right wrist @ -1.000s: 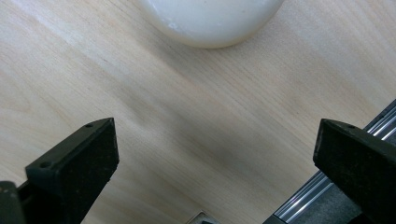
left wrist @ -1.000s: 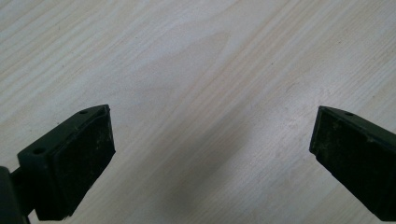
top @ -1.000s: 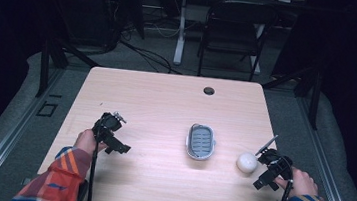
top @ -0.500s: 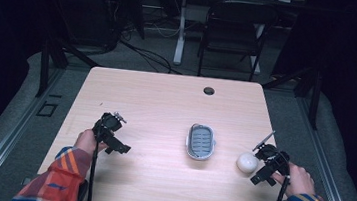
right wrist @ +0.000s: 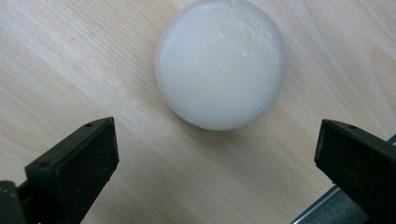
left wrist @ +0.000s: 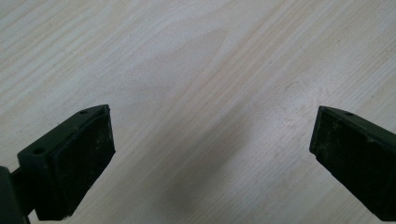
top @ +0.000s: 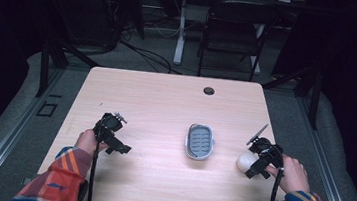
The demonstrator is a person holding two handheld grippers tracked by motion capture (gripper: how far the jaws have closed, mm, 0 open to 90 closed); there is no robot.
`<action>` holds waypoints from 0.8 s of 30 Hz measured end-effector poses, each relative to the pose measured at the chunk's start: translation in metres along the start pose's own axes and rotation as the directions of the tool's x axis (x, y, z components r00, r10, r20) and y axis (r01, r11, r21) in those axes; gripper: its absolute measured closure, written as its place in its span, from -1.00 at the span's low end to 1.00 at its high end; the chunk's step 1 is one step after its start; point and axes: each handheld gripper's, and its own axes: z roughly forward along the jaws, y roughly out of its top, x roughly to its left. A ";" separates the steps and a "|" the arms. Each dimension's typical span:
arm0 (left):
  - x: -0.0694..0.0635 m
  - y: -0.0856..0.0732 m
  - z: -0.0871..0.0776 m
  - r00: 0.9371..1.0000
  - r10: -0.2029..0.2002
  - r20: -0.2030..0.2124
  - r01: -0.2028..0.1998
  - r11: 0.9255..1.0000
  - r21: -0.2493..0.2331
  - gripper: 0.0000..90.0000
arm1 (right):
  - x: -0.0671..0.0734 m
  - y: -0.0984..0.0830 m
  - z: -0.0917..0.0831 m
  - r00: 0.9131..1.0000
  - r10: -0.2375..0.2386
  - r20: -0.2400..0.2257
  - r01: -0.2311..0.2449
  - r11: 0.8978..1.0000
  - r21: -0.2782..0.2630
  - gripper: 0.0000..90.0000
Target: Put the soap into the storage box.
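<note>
Left gripper (top: 112, 135) hangs spread and empty near the table's (top: 156, 98) left edge. Dish (top: 199, 142) sits mid-table. By the right edge, the ball (right wrist: 220, 63) lies just ahead of the right gripper (right wrist: 217, 161), jaws wide, not touching.

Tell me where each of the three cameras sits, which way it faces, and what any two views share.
High view: above the person's side, facing forward and down on the table; shows both sleeved forearms, left gripper, right gripper.
Left gripper view: rides the left gripper, facing bare tabletop; its two jaws spread wide.
Right gripper view: rides the right gripper, facing the white ball; jaws open.
Shared: the ball appears in high and right gripper views.
</note>
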 end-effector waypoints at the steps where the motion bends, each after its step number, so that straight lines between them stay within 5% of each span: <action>1: 0.000 0.000 0.000 1.000 0.000 -0.001 0.000 1.000 0.000 -1.00 | 0.001 0.000 0.002 1.000 0.018 -0.002 -0.018 1.000 -0.023 -1.00; 3: 0.000 0.000 0.000 1.000 0.000 -0.003 0.000 1.000 0.003 -1.00 | 0.000 0.003 0.002 1.000 0.002 0.006 -0.002 1.000 -0.001 -1.00; 4: 0.000 0.000 0.000 1.000 0.001 -0.004 -0.001 1.000 0.004 -1.00 | 0.003 0.004 0.008 0.999 0.048 -0.009 -0.049 0.997 -0.066 -1.00; 5: 0.000 0.000 0.000 1.000 0.000 -0.004 0.000 1.000 0.003 -1.00 | 0.003 0.004 0.008 0.999 0.048 -0.009 -0.049 0.997 -0.066 -1.00; 6: 0.000 0.000 0.000 1.000 -0.001 -0.002 0.001 1.000 0.005 -1.00 | 0.000 0.009 0.004 1.000 -0.020 0.013 0.019 1.000 0.016 -1.00; 9: 0.000 0.000 0.000 1.000 0.002 -0.004 -0.002 1.000 0.006 -1.00 | 0.002 0.011 0.007 1.000 0.006 0.006 -0.006 1.000 -0.018 -1.00; 10: 0.000 0.000 0.000 1.000 0.003 -0.004 -0.003 1.000 0.006 -1.00 | 0.000 0.017 0.004 0.997 -0.070 0.021 0.068 0.996 0.063 -1.00; 12: 0.000 0.000 0.000 1.000 0.004 -0.004 -0.003 1.000 0.007 -1.00 | 0.000 0.018 0.006 0.998 -0.068 0.017 0.067 0.996 0.051 -1.00; 13: 0.000 0.000 0.000 1.000 0.004 -0.004 -0.004 1.000 0.007 -1.00 | 0.004 0.016 0.012 1.000 -0.010 0.003 0.010 1.000 -0.009 -1.00; 15: 0.000 0.000 0.000 1.000 0.005 -0.002 -0.005 1.000 0.008 -1.00 | 0.003 0.021 0.011 0.999 -0.050 0.017 0.049 0.998 0.047 -1.00; 16: 0.000 0.000 0.001 1.000 0.005 -0.002 -0.005 1.000 0.009 -1.00 | 0.003 0.022 0.013 0.999 -0.049 0.024 0.048 0.998 0.026 -1.00; 17: 0.000 0.000 0.001 1.000 0.004 -0.002 -0.004 1.000 0.009 -1.00 | 0.008 0.019 0.022 0.999 0.033 0.008 -0.033 0.996 -0.078 -1.00; 18: 0.000 0.000 0.001 1.000 0.004 -0.003 -0.004 1.000 0.009 -1.00 | 0.003 0.025 0.013 0.998 -0.058 0.032 0.057 0.997 0.047 -1.00; 19: 0.000 0.000 0.001 1.000 0.002 -0.004 -0.002 1.000 0.008 -1.00 | 0.009 0.021 0.024 0.999 0.052 0.008 -0.051 0.994 -0.095 -1.00; 20: 0.000 0.000 0.001 1.000 0.002 -0.003 -0.002 1.000 0.007 -1.00 | -0.002 0.033 0.008 0.988 -0.146 0.059 0.136 0.980 0.143 -1.00; 21: 0.000 0.000 0.001 1.000 0.002 -0.003 -0.002 1.000 0.007 -1.00 | -0.005 0.039 0.004 0.974 -0.215 0.067 0.195 0.955 0.224 -1.00; 22: 0.000 0.000 0.001 1.000 0.003 -0.004 -0.003 1.000 0.007 -1.00 | 0.006 0.028 0.022 1.000 0.006 0.030 -0.006 1.000 -0.015 -1.00; 23: 0.000 0.000 0.001 1.000 0.003 -0.004 -0.003 1.000 0.007 -1.00 | 0.003 0.031 0.021 0.998 -0.039 0.039 0.038 0.999 0.031 -1.00; 24: 0.000 0.000 0.001 1.000 0.004 -0.003 -0.004 1.000 0.007 -1.00 | 0.004 0.031 0.022 0.999 -0.022 0.036 0.021 1.000 0.013 -1.00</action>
